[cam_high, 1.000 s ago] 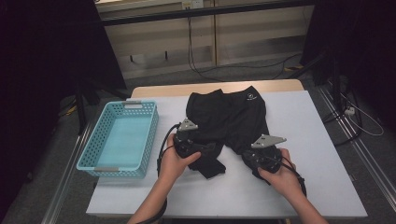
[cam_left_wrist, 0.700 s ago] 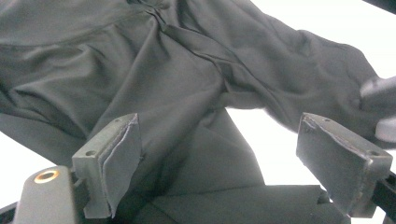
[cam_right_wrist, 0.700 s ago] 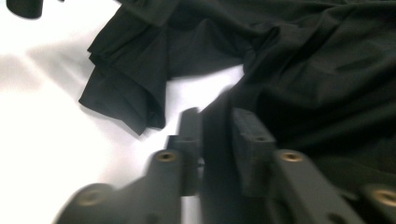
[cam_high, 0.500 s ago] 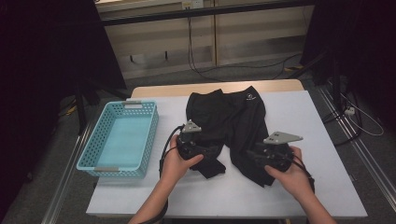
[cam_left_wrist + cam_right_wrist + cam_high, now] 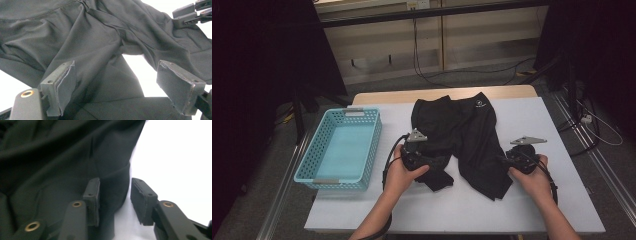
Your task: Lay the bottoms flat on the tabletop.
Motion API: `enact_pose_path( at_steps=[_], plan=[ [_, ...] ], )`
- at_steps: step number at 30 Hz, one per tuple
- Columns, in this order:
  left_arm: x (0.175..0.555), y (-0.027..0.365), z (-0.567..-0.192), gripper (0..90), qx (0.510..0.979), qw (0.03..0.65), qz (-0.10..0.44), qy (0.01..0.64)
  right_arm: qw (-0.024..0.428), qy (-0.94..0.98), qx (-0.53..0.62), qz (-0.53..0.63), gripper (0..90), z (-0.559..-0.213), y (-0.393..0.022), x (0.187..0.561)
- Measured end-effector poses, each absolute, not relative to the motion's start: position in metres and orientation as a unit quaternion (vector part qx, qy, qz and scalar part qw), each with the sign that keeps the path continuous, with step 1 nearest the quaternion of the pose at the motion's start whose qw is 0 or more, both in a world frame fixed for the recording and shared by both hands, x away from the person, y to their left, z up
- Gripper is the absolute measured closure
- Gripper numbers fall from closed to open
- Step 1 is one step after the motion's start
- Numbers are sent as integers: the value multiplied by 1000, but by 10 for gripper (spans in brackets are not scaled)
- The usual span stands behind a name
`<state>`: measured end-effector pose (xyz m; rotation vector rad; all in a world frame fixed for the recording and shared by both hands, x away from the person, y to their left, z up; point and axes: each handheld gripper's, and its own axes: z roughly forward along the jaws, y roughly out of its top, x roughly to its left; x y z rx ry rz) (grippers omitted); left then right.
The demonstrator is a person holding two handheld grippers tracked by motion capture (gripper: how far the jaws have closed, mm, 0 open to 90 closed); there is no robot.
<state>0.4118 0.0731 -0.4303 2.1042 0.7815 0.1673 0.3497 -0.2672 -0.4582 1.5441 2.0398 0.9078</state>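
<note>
A light blue perforated basket (image 5: 343,150) stands on the left part of the white surface (image 5: 562,200); its inside shows nothing but its own bare floor. Just right of it, apart from it, black shorts (image 5: 462,135) lie spread across the middle of the surface, waistband at the far side. The left gripper (image 5: 439,162) rests over the left leg of the shorts, its fingers (image 5: 63,85) spread wide with cloth between them, unpressed. The right gripper (image 5: 507,161) sits at the right leg's edge; its fingers (image 5: 92,195) have just been closing, the hem between them but not pinched
</note>
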Motion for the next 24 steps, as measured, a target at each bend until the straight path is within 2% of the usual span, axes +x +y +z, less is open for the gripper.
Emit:
enact_pose_path(
  at_steps=[2, 4, 8, 15, 24],
  plan=[
    [412, 74, -430, 168, 843, 431, 68, 314, 208, 741, 547, 330, 790, -458, -266, 349],
    [412, 74, -430, 168, 843, 430, 69, 314, 191, 744, 543, 339, 889, -458, -267, 349],
    [411, 75, -429, 170, 844, 430, 68, 313, 188, 739, 545, 348, 896, -452, -273, 346],
    [412, 77, -428, 171, 841, 433, 72, 317, 230, 722, 541, 365, 895, -426, -294, 327],
    [410, 69, -428, 172, 845, 434, 66, 306, 254, 710, 557, 349, 836, -431, -311, 322]
  ],
)
